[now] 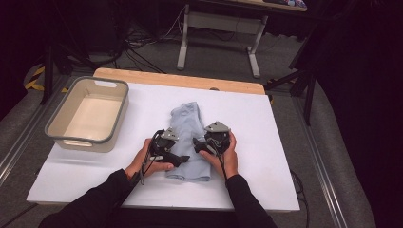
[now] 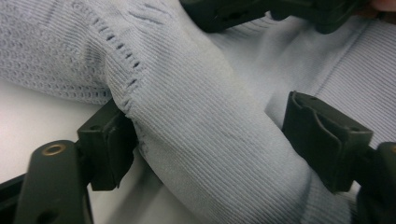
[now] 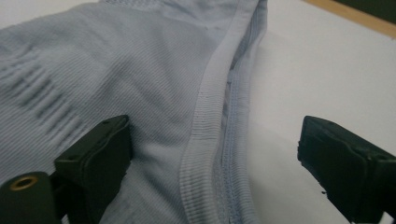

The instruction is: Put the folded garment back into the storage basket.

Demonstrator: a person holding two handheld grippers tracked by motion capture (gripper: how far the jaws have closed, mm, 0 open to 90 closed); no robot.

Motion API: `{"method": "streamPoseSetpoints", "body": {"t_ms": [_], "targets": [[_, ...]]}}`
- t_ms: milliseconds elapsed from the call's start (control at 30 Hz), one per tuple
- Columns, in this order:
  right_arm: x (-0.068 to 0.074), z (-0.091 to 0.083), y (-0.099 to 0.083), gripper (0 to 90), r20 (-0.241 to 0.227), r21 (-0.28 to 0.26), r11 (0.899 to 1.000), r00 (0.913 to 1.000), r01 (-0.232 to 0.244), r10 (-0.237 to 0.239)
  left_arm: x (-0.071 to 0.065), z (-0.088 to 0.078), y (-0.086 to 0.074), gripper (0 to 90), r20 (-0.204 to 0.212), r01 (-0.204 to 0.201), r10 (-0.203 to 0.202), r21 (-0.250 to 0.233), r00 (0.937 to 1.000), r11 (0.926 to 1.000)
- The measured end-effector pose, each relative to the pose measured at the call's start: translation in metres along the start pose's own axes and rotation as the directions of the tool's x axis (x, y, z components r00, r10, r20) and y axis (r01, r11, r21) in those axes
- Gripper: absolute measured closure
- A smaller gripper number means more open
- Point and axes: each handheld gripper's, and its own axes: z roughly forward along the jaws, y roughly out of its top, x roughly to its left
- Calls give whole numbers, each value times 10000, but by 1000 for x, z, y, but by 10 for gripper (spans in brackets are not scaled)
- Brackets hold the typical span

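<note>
A raised fold of the pale blue knit garment (image 2: 205, 140) is being straddled by the left gripper (image 2: 210, 144), fingers apart, while its hem is being bracketed by the right gripper (image 3: 215, 154), fingers wide.

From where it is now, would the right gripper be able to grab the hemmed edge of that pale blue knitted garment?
Probably yes. The right gripper has its jaws open astride the pale blue knitted garment's hemmed edge, with bare white table beside it and nothing between.
</note>
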Motion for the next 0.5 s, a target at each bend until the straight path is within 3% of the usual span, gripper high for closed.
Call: {"method": "streamPoseSetpoints", "body": {"t_ms": [67,300,433,500], "targets": [[-2,4,-1,56,14,137,9997,9998,-200,200,-2,0,1,254,-99,-98,98,-29,9999,9999],[-8,11,2,69,-530,707,9951,9959,-697,736,-9,2,4,341,-295,-526,523,-97,9982,9986],[-18,15,2,86,-1331,1231,9831,9794,-1355,1517,-11,3,7,422,-378,-663,656,-160,9971,9977],[-16,15,3,134,-1339,1223,9845,9808,-1257,1418,-11,3,8,457,-348,-651,643,-225,9973,9976]]}}
